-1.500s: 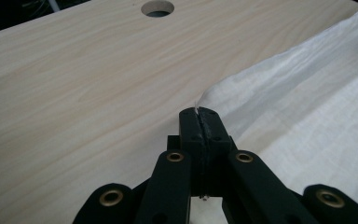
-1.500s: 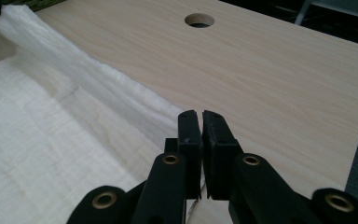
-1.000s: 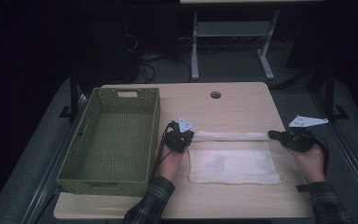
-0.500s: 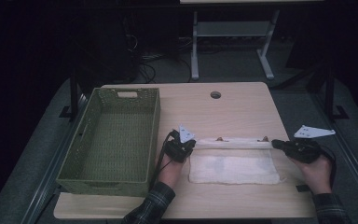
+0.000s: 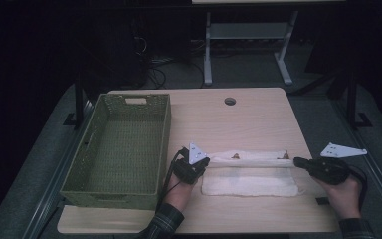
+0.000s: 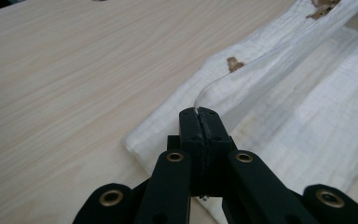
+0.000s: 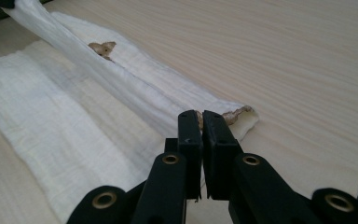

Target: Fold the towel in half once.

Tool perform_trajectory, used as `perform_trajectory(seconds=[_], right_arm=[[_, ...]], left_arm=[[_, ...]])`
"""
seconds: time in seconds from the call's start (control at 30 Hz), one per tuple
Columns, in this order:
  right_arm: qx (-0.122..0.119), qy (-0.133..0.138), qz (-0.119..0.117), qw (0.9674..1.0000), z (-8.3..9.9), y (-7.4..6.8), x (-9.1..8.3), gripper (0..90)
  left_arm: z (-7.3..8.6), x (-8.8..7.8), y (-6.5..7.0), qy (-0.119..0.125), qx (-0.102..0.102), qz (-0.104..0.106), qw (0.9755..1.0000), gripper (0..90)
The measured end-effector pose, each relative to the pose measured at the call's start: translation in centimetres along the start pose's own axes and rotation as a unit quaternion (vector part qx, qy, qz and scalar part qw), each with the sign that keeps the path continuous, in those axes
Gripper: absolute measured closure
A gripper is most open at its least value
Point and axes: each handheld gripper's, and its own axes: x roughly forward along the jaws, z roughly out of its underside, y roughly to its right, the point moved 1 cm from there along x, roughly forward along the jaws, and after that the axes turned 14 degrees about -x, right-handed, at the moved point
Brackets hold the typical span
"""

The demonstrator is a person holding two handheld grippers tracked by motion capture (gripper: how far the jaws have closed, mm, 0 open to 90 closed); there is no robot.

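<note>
Your grippers stretch the towel's far edge.
Left gripper (image 5: 205,162) and right gripper (image 5: 296,161) both clamp the white towel (image 5: 248,181); the wicker basket (image 5: 121,147) sits just left.

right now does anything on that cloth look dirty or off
Yes. The white cloth has small brown marks along its far edge, like stains or scraps; which one is unclear. That edge is lifted and pulled taut between the left gripper and right gripper.
</note>
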Motion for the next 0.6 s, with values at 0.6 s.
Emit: perform_trajectory(seconds=[0.6], right_arm=[[-0.01,-0.016,-0.022,0.9996,1.6,-2.8,-1.5,86.3]], left_arm=[[1.7,-1.0,0.7,-0.037,0.007,0.02,0.9991,89.3]])
